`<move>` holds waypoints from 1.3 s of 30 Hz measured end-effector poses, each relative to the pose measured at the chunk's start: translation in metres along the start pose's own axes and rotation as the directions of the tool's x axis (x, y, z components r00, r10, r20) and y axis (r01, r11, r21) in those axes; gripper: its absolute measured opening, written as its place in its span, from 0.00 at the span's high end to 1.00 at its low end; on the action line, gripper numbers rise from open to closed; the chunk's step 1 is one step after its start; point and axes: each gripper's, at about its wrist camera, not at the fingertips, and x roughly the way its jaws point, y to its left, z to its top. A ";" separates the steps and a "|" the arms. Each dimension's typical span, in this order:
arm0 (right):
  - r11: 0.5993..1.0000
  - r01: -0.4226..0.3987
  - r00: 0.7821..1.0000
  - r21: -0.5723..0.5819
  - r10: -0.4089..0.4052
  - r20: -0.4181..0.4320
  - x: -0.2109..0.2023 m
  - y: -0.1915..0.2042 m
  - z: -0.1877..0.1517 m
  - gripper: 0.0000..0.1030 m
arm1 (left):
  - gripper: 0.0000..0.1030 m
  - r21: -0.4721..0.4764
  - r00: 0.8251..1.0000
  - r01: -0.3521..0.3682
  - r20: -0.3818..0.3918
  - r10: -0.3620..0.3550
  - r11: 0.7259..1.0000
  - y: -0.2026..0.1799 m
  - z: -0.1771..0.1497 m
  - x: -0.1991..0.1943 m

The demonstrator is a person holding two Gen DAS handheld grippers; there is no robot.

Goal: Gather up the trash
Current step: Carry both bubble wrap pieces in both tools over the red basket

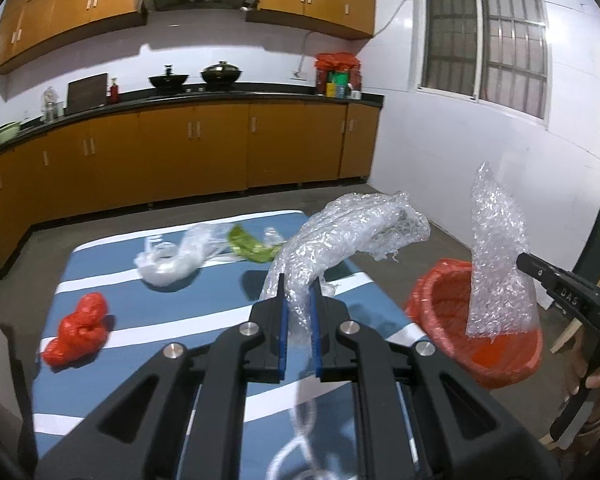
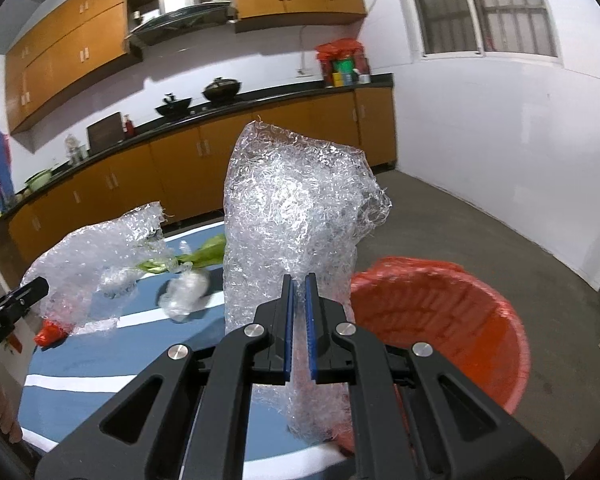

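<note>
1. Grippers first: the left gripper is pinching one bubble wrap piece between its blue pads, and the piece arches up and droops to the right above the table.
2. Right gripper is clamped on a second wrap, which stands upright in front of its camera. In the left wrist view that same piece hangs off the right gripper's tip, over the bin.
3. Red bin sits just beside the table's right edge, lined with a red bag, mouth wide to the top.
4. On the blue-and-white striped cloth: a red bag crumpled near the left edge, a clear bag further back in the middle, and a green wrapper beside it.
5. A small clear bottle seems to lie by the green wrapper, but it's too blurry to be sure.
6. Behind it all is a kitchen counter with two woks on it.
</note>
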 end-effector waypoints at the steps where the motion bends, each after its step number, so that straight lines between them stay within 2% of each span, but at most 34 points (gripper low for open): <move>1: 1.000 0.007 1.000 0.003 -0.007 -0.003 -0.001 -0.007 -0.001 0.94 | 0.90 0.003 1.000 0.011 -0.002 -0.011 1.000 -0.006 0.000 0.002; 12: 0.988 0.129 0.992 0.080 -0.127 -0.030 -0.008 -0.066 -0.005 0.94 | 0.90 0.008 0.989 0.140 -0.049 -0.140 0.990 -0.074 0.004 0.039; 22: 0.970 0.208 0.978 0.126 -0.203 -0.051 -0.011 -0.101 -0.009 0.94 | 0.90 0.008 0.966 0.242 -0.100 -0.240 0.970 -0.128 -0.002 0.069; 31: 0.959 0.240 0.970 0.150 -0.232 -0.067 -0.009 -0.121 -0.011 0.94 | 0.90 0.007 0.939 0.311 -0.156 -0.306 0.950 -0.164 -0.014 0.094; 39: 0.959 0.238 0.970 0.156 -0.225 -0.093 0.000 -0.125 -0.013 0.94 | 0.89 0.007 0.921 0.332 -0.218 -0.323 0.943 -0.178 -0.027 0.118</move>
